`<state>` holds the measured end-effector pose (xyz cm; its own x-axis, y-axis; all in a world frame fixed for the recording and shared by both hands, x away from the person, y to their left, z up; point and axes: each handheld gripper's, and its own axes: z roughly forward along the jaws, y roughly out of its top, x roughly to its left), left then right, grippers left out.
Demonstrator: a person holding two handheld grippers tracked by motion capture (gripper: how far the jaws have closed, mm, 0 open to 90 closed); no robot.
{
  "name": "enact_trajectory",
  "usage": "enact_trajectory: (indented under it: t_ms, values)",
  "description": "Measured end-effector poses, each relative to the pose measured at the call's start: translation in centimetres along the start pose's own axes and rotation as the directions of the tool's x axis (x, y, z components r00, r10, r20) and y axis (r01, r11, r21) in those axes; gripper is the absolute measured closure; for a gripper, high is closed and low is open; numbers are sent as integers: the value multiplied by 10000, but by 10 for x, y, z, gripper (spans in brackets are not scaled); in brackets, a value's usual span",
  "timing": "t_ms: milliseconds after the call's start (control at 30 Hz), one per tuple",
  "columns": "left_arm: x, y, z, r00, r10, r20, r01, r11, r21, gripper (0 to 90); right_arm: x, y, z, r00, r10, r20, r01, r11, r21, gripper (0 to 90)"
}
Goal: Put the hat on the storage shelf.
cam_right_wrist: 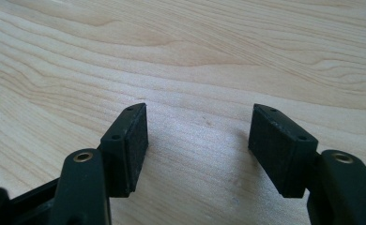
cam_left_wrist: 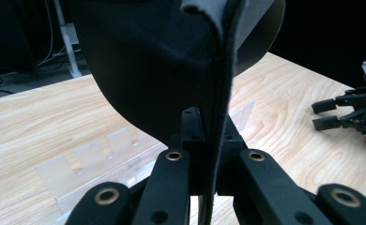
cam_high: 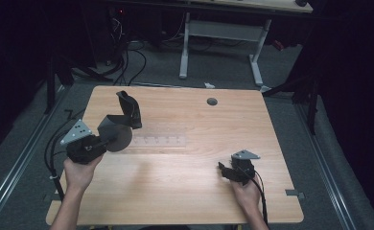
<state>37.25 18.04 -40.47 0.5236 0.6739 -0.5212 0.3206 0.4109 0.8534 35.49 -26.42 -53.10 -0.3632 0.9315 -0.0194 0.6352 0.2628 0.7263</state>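
I judge the dark felt-like pouch [cam_high: 119,125] light and floppy, likely to sag and swing, so a pinch on its thin stitched edge suits it best. It looks charcoal grey, with a rounded body and an upturned flap. My left gripper [cam_high: 101,140] is clamped tight on that edge, holding it above the wooden table [cam_high: 185,191], over a clear plastic rack [cam_high: 163,140]. My right gripper [cam_right_wrist: 197,140] rests wide open, empty.

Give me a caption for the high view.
Left tool lifts a dark shoe above the wooden table.
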Motion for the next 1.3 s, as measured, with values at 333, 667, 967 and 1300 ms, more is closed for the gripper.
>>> enact_trajectory:
  t_ms: [333, 667, 967, 1300]
  values:
    - [12, 5, 3, 9994, 140, -302, -147, 9996, -230, 865, 0, 0, 0, 10000, 18, 5, -18, 10000, -5, 382]
    - [24, 15, 11, 9973, 459, -576, -493, 9970, -592, 865, 0, 0, 0, 10000, 15, 3, -15, 10000, -2, 382]
    - [40, 10, 19, 9920, 909, -872, -944, 9949, -370, 865, 0, 0, 0, 10000, 12, 3, -12, 10000, 4, 382]
    - [55, 6, 25, 9903, 843, -1108, -894, 9951, -421, 867, 0, 0, 0, 10000, -3, 3, 3, 10000, -1, 381]
